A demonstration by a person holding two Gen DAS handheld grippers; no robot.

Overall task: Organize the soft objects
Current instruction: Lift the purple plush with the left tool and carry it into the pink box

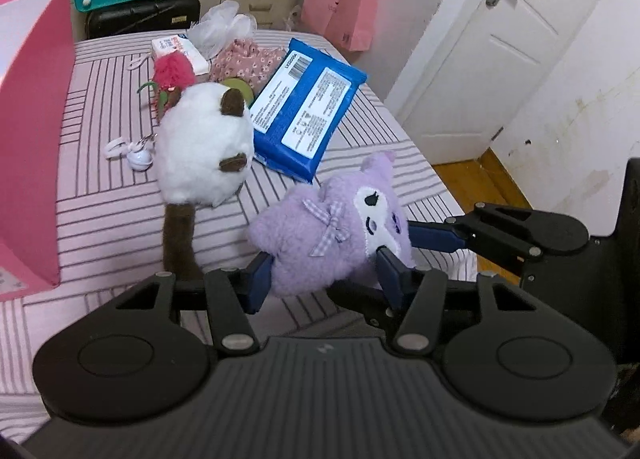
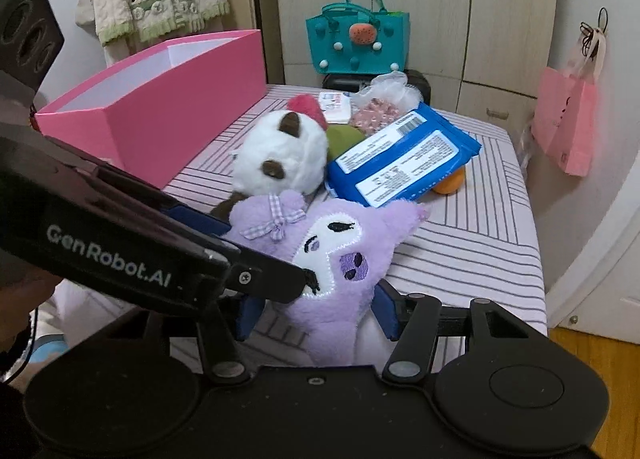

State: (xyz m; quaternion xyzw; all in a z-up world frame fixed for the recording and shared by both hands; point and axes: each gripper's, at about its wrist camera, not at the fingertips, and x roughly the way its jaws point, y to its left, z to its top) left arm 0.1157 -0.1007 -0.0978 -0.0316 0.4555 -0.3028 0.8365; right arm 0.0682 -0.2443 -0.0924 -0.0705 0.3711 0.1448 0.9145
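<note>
A purple plush toy [image 1: 320, 235] [image 2: 332, 259] with a white face and a checked bow is gripped from two sides over the striped bed cover [image 1: 104, 187]. My left gripper [image 1: 325, 279] is shut on its lower body, blue pads pressed into the fur. My right gripper [image 2: 316, 315] is shut on the plush's lower end. In the left wrist view a finger [image 1: 436, 238] of the right gripper reaches the plush's face from the right. A white plush with brown ears [image 1: 200, 147] [image 2: 280, 155] lies just behind. An open pink box [image 1: 28, 139] [image 2: 160, 111] stands to the left.
A blue wipes pack [image 1: 304, 107] [image 2: 400, 163] leans behind the plush, over an orange object [image 2: 450, 181]. A red fluffy toy [image 1: 174, 73], floral fabric [image 1: 244, 59] and a teal bag [image 2: 356, 43] sit farther back. The bed edge and a white door [image 1: 500, 51] are on the right.
</note>
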